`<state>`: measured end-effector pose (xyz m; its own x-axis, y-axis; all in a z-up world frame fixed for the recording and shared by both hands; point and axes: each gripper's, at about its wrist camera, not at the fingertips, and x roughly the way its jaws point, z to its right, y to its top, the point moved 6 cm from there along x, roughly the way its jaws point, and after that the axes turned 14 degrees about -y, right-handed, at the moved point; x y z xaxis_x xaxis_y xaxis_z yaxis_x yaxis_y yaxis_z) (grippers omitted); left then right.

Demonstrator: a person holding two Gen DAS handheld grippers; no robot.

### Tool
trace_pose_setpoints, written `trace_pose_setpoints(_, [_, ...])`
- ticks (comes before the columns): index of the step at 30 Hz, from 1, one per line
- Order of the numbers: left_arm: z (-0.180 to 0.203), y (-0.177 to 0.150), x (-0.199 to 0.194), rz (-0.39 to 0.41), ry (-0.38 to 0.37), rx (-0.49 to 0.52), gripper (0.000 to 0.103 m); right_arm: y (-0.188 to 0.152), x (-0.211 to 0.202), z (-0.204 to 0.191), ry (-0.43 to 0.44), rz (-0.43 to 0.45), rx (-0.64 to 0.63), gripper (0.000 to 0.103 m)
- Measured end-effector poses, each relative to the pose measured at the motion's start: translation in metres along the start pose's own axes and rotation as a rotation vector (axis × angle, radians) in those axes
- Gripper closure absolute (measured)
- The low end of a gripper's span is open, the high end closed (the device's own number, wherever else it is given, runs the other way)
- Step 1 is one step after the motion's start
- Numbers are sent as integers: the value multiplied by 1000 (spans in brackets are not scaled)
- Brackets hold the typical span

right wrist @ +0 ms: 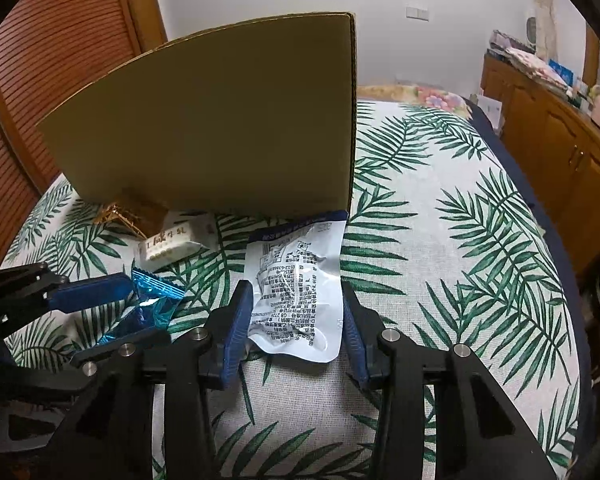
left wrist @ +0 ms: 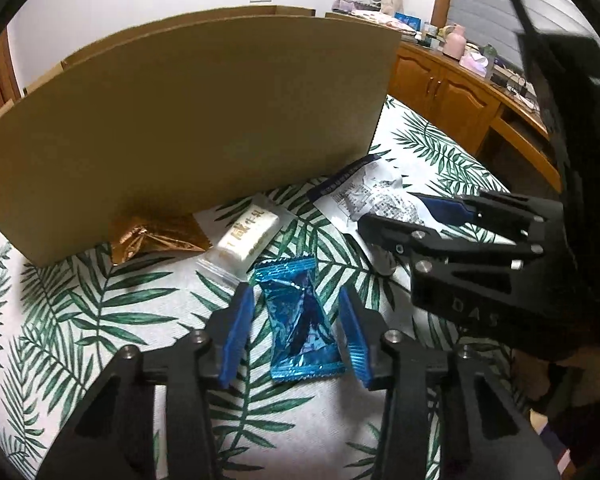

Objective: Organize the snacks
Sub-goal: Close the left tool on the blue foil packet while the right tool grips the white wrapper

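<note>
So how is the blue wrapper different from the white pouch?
The blue wrapper is shiny, crinkled foil with no print showing; the white pouch is matte and covered in black text under a dark blue band. The wrapper looks smaller than the pouch. The wrapper lies between the left gripper's fingers, the pouch between the right gripper's. Both lie flat on the leaf-print cloth.

The box (left wrist: 188, 128) is hiding part of the gold wrapper (left wrist: 156, 236). The right tool (left wrist: 392, 236) is covering one end of the white bag (left wrist: 364, 196). The print on the white bag is looking too small to read.
</note>
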<state>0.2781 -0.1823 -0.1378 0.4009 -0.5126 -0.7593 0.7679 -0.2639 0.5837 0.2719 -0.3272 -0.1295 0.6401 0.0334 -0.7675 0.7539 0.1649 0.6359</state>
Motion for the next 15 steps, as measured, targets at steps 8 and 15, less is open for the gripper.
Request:
trace_pose_setpoints(8, [-7,-6,-3,-17,-33,-37,83,0,2,-1,4,-3,4,60])
trace_pose_setpoints(15, [-7,-22,-22,-17,-61,-38,83,-1,1,-1,-1,-4,-1,60])
